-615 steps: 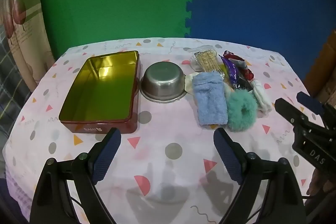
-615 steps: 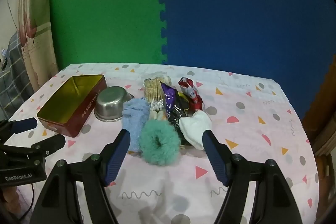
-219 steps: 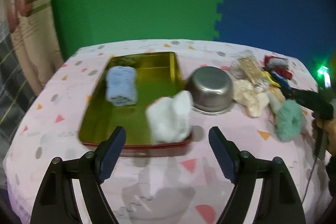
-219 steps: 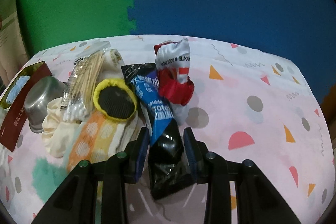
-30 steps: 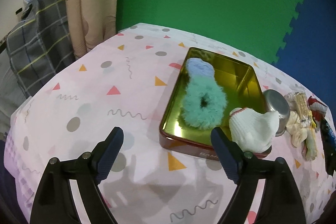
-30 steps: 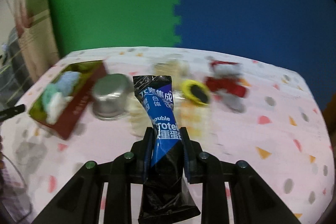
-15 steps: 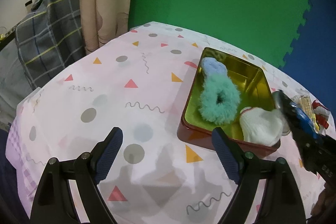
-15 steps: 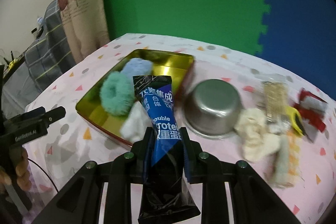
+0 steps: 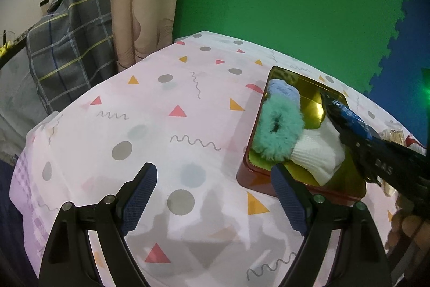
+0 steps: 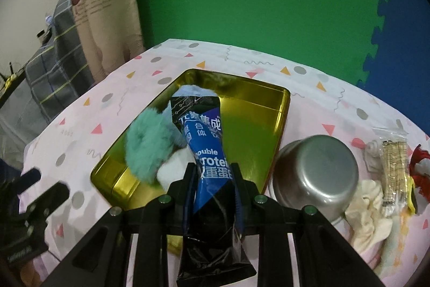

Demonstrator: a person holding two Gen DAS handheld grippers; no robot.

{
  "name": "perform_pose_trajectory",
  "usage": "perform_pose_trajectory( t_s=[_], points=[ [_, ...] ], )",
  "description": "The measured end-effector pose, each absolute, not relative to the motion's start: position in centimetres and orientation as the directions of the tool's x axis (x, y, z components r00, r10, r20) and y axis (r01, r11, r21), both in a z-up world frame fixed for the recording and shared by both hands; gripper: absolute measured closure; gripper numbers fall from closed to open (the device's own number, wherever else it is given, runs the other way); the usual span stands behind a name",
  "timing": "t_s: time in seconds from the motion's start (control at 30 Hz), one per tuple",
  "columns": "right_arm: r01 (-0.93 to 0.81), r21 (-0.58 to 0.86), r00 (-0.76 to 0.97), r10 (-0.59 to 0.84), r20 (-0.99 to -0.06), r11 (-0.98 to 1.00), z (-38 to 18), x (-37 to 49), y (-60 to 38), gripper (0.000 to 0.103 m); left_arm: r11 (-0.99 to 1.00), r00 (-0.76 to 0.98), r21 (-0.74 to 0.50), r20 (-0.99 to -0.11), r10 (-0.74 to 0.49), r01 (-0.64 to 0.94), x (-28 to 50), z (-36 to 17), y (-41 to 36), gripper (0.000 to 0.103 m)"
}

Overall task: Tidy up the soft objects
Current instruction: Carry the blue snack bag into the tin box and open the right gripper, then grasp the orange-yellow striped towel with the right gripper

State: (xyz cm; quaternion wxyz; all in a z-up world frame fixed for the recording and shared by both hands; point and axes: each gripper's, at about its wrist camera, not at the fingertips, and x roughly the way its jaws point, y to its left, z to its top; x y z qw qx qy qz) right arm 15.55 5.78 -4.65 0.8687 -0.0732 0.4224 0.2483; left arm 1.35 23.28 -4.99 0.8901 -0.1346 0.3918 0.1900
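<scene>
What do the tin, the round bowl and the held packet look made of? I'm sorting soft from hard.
Tin: likely metal, its glossy gold inside mirrors the contents. Bowl: brushed steel by its dull grey sheen. Packet in the right gripper: glossy plastic film, apparently, printed and creased. None looks soft.

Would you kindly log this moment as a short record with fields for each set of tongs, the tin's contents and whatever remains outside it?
left tongs: open, empty, above the tablecloth
right tongs: shut on blue protein packet, held over the tin
gold tin: holds teal scrunchie, light blue cloth, white sock
outside tin: steel bowl, cream cloth, cotton swab bag
</scene>
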Motion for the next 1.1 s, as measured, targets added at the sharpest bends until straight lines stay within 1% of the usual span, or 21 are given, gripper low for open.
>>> perform_pose_trajectory(
  t_s=[0.17,0.3,0.43,0.5,0.63,0.7,0.93,1.1],
  points=[
    [-0.48,0.066,0.523,0.346,-0.779,0.875,-5.4,16.8,6.6,0.078,0.899,0.617,-0.083,-0.753,0.227,-0.431,1.5,-5.2,23.1,0.019],
    [-0.467,0.069,0.527,0.34,-0.779,0.881,-5.6,16.9,6.5,0.075,0.9,0.616,-0.083,-0.755,0.224,-0.429,1.6,-5.3,23.1,0.019],
    [-0.479,0.086,0.52,0.362,-0.773,0.873,-5.5,16.7,6.3,0.074,0.899,0.613,-0.084,-0.758,0.223,-0.43,1.6,-5.3,23.1,0.019],
    [-0.486,0.089,0.521,0.37,-0.769,0.87,-5.3,16.5,6.3,0.067,0.9,0.613,-0.083,-0.759,0.222,-0.428,1.7,-5.4,23.1,0.019],
    [-0.483,0.093,0.537,0.378,-0.754,0.871,-4.5,15.9,5.8,0.063,0.902,0.615,-0.078,-0.756,0.224,-0.424,1.7,-5.4,23.0,0.019],
    [-0.481,0.086,0.552,0.378,-0.743,0.872,-3.9,15.4,5.3,0.059,0.904,0.615,-0.072,-0.756,0.227,-0.421,1.8,-5.4,22.8,0.019],
    [-0.448,0.089,0.582,0.366,-0.726,0.889,-2.7,13.6,0.8,0.058,0.906,0.615,-0.069,-0.755,0.227,-0.418,1.8,-5.4,22.7,0.019],
    [-0.371,0.051,0.621,0.288,-0.729,0.927,-2.7,12.9,-4.9,0.057,0.908,0.615,-0.059,-0.754,0.232,-0.415,1.8,-5.3,22.4,0.019]
  ],
)
